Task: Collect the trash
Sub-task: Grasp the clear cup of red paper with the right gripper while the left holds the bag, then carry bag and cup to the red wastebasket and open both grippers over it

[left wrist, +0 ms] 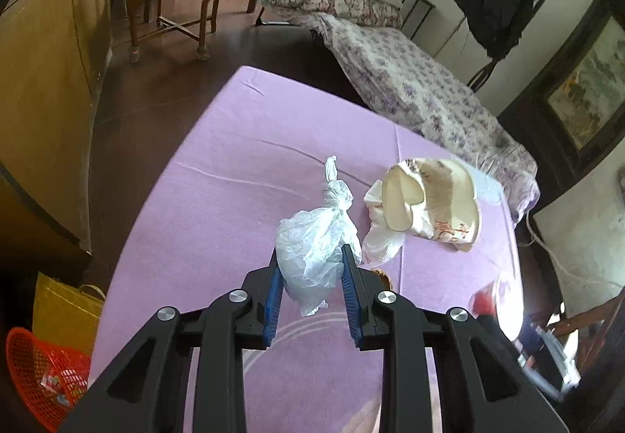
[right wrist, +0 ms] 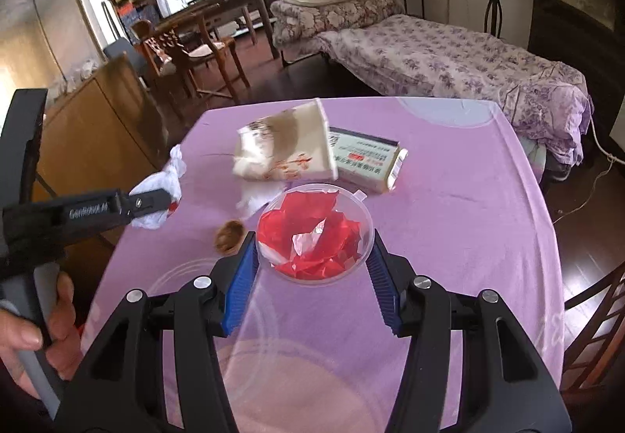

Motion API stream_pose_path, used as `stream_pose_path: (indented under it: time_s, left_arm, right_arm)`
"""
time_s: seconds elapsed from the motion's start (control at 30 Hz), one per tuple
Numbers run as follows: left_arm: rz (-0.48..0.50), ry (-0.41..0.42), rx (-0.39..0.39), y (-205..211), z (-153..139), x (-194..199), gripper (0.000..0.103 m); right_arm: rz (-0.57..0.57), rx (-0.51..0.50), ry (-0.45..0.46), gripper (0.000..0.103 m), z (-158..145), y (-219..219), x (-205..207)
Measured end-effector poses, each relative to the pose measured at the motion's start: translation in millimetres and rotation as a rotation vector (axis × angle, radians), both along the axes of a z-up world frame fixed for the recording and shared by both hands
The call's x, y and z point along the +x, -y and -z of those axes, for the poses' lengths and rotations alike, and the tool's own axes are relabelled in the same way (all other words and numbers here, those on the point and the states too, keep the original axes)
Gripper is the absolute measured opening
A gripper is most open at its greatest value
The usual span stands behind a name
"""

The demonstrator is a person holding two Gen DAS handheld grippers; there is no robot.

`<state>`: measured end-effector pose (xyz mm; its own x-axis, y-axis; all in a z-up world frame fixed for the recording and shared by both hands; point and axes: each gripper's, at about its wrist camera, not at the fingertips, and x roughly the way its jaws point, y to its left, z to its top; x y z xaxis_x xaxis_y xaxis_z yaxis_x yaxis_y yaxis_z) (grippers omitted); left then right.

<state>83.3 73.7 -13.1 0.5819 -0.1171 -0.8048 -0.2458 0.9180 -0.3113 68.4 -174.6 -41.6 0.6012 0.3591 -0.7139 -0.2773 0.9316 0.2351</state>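
My left gripper (left wrist: 312, 269) is shut on a knotted white plastic bag (left wrist: 316, 237), which it holds just above the purple tablecloth (left wrist: 234, 167). The right wrist view shows that same gripper (right wrist: 168, 200) from the side, with the bag (right wrist: 174, 169) in its jaws. My right gripper (right wrist: 312, 257) is shut on a clear plastic bowl (right wrist: 312, 233) with red plastic scraps inside; its blue pads press on the rim from both sides. A crushed paper cup (right wrist: 285, 147) lies on its side beyond the bowl, with white tissue (left wrist: 381, 237) beside it.
A white printed box (right wrist: 367, 159) lies behind the cup and a brown shell (right wrist: 228, 235) left of the bowl. On the floor left of the table stand a red mesh basket (left wrist: 39, 374) and a yellow bag (left wrist: 66, 308). A person's hand (right wrist: 43, 331) grips the left handle. A bed, chairs and a cabinet surround the table.
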Motion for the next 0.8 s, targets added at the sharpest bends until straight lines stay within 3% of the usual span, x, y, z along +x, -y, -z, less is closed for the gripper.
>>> stream_pose_path:
  time_s: [0.23,0.43,0.8]
  left_arm:
    - [-0.036,-0.005,-0.016,-12,-1,-39,0.028]
    - [-0.061,0.024,0.038,-27,-17,-90,0.028]
    - [-0.187,0.035,0.059,-105,-29,-190,0.028]
  right_arm:
    - [-0.034,-0.005,-0.03,0.054,10,-12,-37]
    - [-0.105,-0.015,0.007,0.054,-6,-36,-66]
    - [-0.326,0.029,0.041,0.054,-39,-118,-118]
